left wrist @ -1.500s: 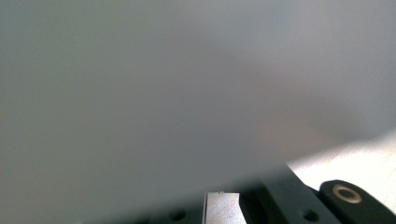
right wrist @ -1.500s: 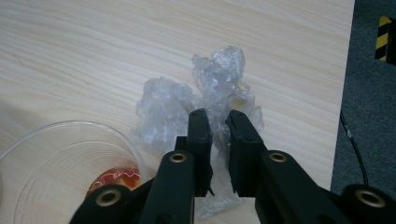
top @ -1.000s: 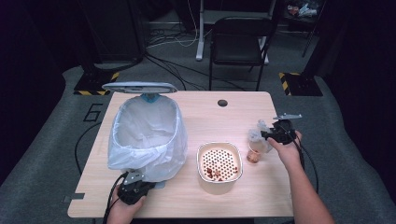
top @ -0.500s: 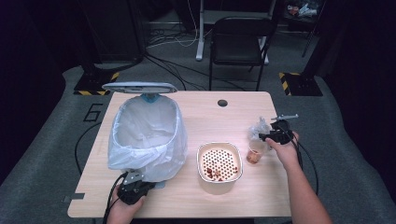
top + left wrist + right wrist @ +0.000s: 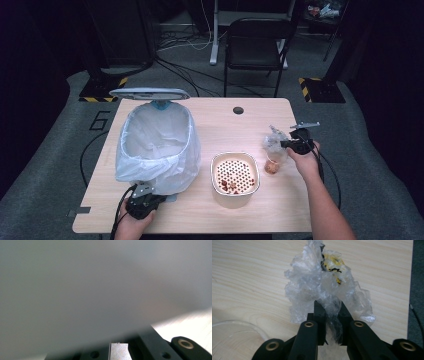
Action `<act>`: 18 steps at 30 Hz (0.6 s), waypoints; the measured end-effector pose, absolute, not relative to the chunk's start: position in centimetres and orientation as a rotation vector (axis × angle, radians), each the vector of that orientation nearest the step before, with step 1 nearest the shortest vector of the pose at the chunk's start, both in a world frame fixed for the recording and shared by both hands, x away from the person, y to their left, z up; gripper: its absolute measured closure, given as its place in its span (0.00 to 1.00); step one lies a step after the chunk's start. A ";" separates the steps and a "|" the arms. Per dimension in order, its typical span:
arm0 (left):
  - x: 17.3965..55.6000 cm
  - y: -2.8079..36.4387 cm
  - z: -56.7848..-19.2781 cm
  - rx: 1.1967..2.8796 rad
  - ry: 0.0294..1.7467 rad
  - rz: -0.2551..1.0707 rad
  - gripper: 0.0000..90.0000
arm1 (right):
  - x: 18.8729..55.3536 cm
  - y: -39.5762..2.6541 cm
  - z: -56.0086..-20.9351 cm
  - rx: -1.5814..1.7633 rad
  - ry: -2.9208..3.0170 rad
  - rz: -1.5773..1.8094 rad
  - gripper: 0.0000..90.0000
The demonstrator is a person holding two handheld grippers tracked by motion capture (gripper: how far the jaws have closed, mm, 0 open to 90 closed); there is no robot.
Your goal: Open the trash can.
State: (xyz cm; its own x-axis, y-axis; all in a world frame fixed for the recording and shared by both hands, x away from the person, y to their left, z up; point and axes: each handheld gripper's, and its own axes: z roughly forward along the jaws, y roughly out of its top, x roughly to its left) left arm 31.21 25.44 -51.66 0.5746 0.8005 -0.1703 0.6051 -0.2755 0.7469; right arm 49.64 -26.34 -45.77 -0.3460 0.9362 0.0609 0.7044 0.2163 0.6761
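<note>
Right gripper (image 5: pixel 329 312) jaws just closing, pinching crumpled plastic wrapper (image 5: pixel 322 287) on bench (image 5: pixel 249 272); left gripper (image 5: pixel 141 202) closed at lined bin (image 5: pixel 156 142) base.

Showing black plastic on both grippers, left gripper (image 5: pixel 141 205) and right gripper (image 5: pixel 329 311); trailing black cables; wearing brass-ringed screws along the arms; carrying a grey three-cornered plate; baring forearms, sleeveless.
</note>
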 end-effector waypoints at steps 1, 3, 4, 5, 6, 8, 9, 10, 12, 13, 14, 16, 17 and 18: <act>31.2 25.4 -51.7 1.991 1.121 0.303 1.00 | 49.6 -26.3 -45.8 1.526 2.136 0.886 0.93; 31.2 25.4 -51.7 1.991 1.122 0.305 1.00 | 49.4 -26.3 -45.4 1.506 2.134 0.901 0.96; 31.2 25.4 -51.7 1.991 1.121 0.305 1.00 | 49.4 -26.3 -45.3 1.502 2.131 0.903 0.96; 31.2 25.4 -51.7 1.992 1.121 0.305 1.00 | 49.2 -26.3 -45.0 1.506 2.122 0.917 0.96; 31.2 25.4 -51.7 1.992 1.121 0.305 1.00 | 49.1 -26.4 -44.9 1.498 2.125 0.933 0.96; 31.2 25.4 -51.7 1.992 1.121 0.305 1.00 | 48.9 -26.5 -44.5 1.482 2.123 0.924 0.97; 31.2 25.4 -51.7 1.991 1.122 0.305 1.00 | 48.9 -26.5 -44.3 1.466 2.122 0.933 0.97; 31.2 25.4 -51.7 1.991 1.123 0.306 1.00 | 48.8 -26.5 -44.0 1.455 2.122 0.936 0.97; 31.2 25.4 -51.7 1.991 1.123 0.306 1.00 | 48.7 -26.4 -43.4 1.449 2.114 0.952 0.97; 31.2 25.4 -51.7 1.991 1.123 0.306 1.00 | 48.6 -26.4 -43.1 1.446 2.115 0.956 0.97; 31.2 25.4 -51.7 1.993 1.122 0.303 1.00 | 48.6 -26.4 -42.7 1.428 2.111 0.961 0.97; 31.2 25.4 -51.6 1.994 1.125 0.305 1.00 | 48.5 -26.2 -42.1 1.424 2.108 0.972 0.96; 31.2 25.4 -51.7 1.994 1.121 0.304 1.00 | 48.4 -26.0 -41.8 1.421 2.100 0.981 0.96; 31.2 25.4 -51.7 1.993 1.122 0.304 1.00 | 48.3 -25.9 -41.3 1.407 2.098 0.983 0.97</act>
